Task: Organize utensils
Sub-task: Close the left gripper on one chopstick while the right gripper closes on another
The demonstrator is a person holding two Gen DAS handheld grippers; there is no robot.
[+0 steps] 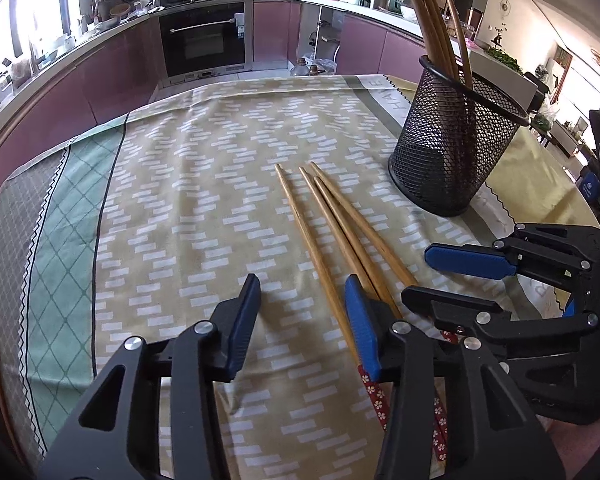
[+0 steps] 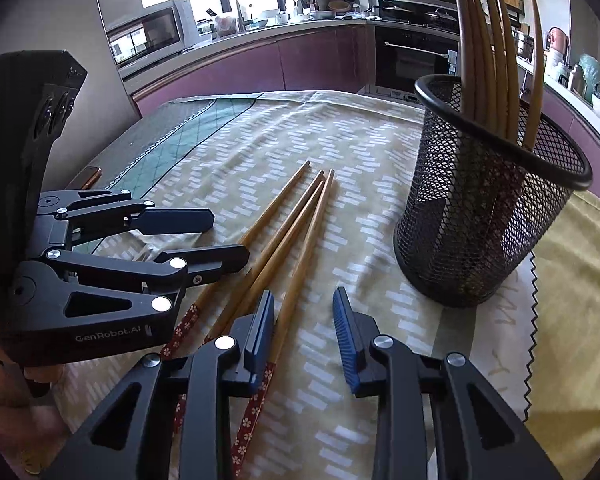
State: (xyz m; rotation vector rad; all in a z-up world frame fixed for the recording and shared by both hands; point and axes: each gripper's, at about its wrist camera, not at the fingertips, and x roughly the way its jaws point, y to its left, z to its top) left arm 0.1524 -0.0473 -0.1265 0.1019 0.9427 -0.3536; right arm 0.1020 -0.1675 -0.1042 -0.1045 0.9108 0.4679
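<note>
A: So why are both hand-held grippers down at the patterned ends of the loose chopsticks [image 1: 332, 232]?

B: Probably because that is the thick end, easier to pinch, and the thin tips all point away toward the far side of the tabletop [image 1: 180, 184]. Four chopsticks lie flat on the cloth, fanned slightly, just beside the mesh cup [image 1: 452, 148].

A: Is the left hand-held gripper [image 1: 304, 304] holding anything?

B: No. Its jaws stand partly apart; one chopstick runs between them close against the right pad, the others pass under or beside that finger. Neither pad presses on wood.

A: And the right hand-held gripper [image 2: 304, 320]?

B: Also partly apart, gripping nothing. One chopstick lies just inside its left finger [image 2: 260, 332], with bare cloth across the remaining gap.

A: Why does the cup sit so near?

B: I'd guess it is the destination: several chopsticks [image 2: 496, 52] already stand in it, leaning against the rim, so the carry is short.

A: What is left, then?

B: By my reading, all four loose ones.
</note>
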